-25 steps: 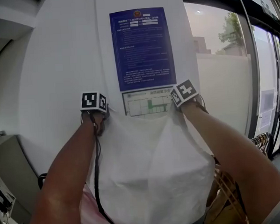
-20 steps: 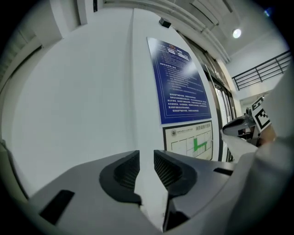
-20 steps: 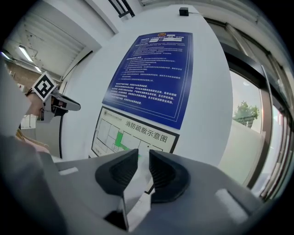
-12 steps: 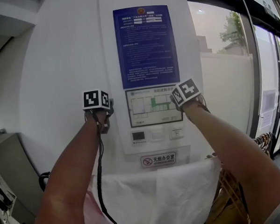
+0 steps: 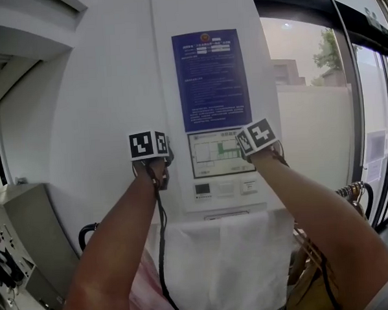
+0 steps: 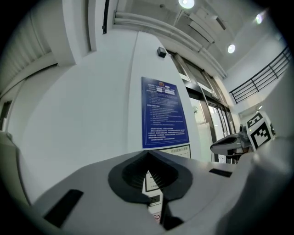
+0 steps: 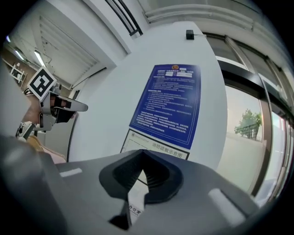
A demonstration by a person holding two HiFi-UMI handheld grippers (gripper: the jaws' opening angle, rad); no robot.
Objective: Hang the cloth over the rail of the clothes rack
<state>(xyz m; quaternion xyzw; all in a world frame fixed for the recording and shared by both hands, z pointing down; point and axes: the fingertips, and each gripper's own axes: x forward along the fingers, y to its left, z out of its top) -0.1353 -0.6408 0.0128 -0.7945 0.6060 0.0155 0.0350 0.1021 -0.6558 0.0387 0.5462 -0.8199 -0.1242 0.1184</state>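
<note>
The white cloth [image 5: 232,262] hangs draped low in the head view, its folded top edge running level across; the rail under it is hidden. Both grippers are raised well above the cloth, in front of the white wall. My left gripper [image 5: 162,169] is shut with nothing between its jaws [image 6: 148,155]. My right gripper [image 5: 245,150] also has its jaws together and empty [image 7: 140,153]. Neither gripper touches the cloth. Each gripper view shows the other gripper off to the side, the right gripper [image 6: 229,144] and the left gripper [image 7: 59,106].
A blue notice [image 5: 211,79] and a floor plan [image 5: 213,153] are fixed to the wall just beyond the grippers. Wooden hangers [image 5: 313,258] sit right of the cloth, a pink garment [image 5: 146,296] left of it. A grey cabinet [image 5: 30,237] stands far left; windows on the right.
A second ago both grippers held the cloth's top corners up high. The cloth has since been let go and dropped; it now hangs low while the grippers stay raised.
</note>
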